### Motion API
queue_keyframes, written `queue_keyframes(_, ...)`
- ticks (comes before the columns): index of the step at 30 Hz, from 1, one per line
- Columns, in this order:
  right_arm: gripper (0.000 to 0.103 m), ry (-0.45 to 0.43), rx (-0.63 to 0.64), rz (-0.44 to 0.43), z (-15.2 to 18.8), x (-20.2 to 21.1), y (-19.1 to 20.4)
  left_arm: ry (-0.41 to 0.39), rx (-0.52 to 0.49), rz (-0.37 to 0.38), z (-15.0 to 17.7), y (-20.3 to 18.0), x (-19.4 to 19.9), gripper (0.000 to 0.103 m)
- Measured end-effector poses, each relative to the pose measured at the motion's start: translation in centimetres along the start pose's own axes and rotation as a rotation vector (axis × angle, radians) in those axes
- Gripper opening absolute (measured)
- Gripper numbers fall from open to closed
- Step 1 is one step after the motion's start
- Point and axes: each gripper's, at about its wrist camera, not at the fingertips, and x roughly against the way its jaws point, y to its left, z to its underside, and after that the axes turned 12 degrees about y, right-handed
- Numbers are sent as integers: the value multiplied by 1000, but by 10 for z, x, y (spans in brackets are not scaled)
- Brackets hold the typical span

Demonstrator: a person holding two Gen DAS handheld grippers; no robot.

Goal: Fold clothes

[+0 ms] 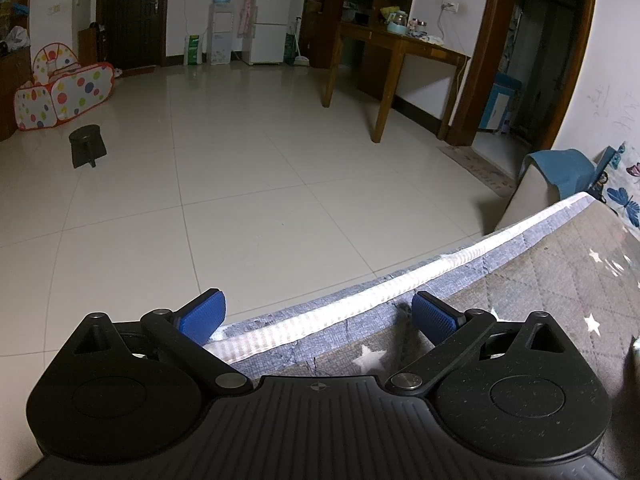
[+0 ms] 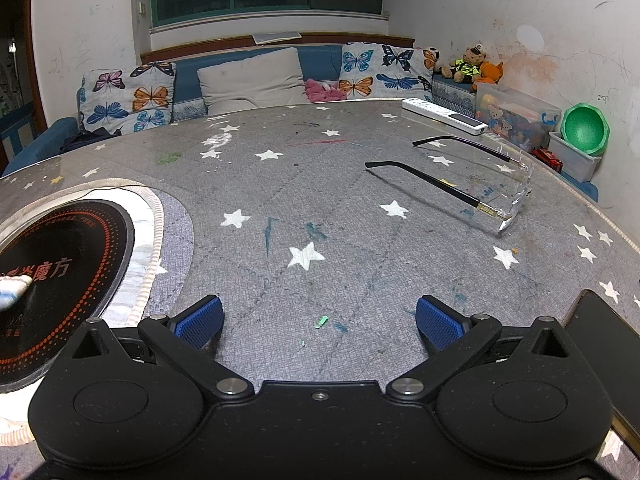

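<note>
The star-patterned surface (image 2: 304,200) carries glasses (image 2: 472,184); far right, a bin (image 2: 520,116) holds toys. Both tongs, left (image 1: 320,316) and right (image 2: 320,318), gape, released.

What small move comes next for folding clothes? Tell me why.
Probably sweep both views to find a garment first: the left hand-held gripper and right hand-held gripper are open and empty, and the table shows only glasses.

Glossy tiled floor (image 1: 240,200), quilted cloth table cover (image 2: 320,208), wooden table (image 1: 400,46)

Both grippers: black speckled bodies (silver pivot screws), blue ribbed fingers (image 1: 202,317).
</note>
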Motion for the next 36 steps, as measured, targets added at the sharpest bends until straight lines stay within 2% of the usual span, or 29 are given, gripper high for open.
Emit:
queue_keyframes(12,103,0,0,0,0,0,0,0,4,5,2,15,-2,100)
queue_keyframes(15,103,0,0,0,0,0,0,0,3,4,0,5,-3,100)
queue_keyframes(36,103,1,0,0,0,0,0,2,0,3,1,8,-6,100)
